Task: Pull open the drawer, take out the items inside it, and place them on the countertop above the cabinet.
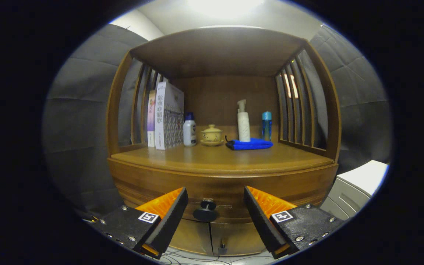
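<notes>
One wooden cabinet with a slatted hutch on top, one drawer in its front, closed, with one dark round knob. Two cabinet doors below the drawer. On the surface above the drawer, along the far back: two boxes standing upright at left, one small white bottle with a blue cap just right of them, one yellow lidded cup on a saucer, one white pump bottle, one blue bottle at right, one folded blue cloth lying in front of the pump bottle. One white appliance at far right, beside the cabinet. Gripper jaws spread wide, holding nothing, touching nothing; the knob sits between them, just ahead, nearer the left finger.
</notes>
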Tool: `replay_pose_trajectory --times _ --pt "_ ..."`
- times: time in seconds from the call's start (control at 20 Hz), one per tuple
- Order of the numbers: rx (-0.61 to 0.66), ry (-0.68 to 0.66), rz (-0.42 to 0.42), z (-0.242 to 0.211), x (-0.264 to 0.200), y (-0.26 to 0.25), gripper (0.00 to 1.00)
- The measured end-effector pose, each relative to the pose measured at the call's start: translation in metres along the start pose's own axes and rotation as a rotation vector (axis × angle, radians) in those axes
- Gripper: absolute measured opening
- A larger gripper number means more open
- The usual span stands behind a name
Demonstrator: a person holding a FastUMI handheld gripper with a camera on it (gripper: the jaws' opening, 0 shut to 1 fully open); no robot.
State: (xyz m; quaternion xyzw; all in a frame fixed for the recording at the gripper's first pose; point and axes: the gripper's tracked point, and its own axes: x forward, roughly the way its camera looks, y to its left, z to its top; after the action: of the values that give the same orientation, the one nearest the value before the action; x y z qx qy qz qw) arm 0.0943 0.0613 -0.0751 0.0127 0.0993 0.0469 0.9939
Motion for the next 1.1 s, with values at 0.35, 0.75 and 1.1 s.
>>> replay_pose_trajectory --times 0.35,0.75,1.1 --pt "-0.012 0.099 0.001 -0.037 0.027 0.009 0.95" --pt "0.002 0.132 0.014 -0.053 0.035 0.019 0.62" --pt "-0.017 0.162 -0.023 -0.054 0.036 0.018 0.45"
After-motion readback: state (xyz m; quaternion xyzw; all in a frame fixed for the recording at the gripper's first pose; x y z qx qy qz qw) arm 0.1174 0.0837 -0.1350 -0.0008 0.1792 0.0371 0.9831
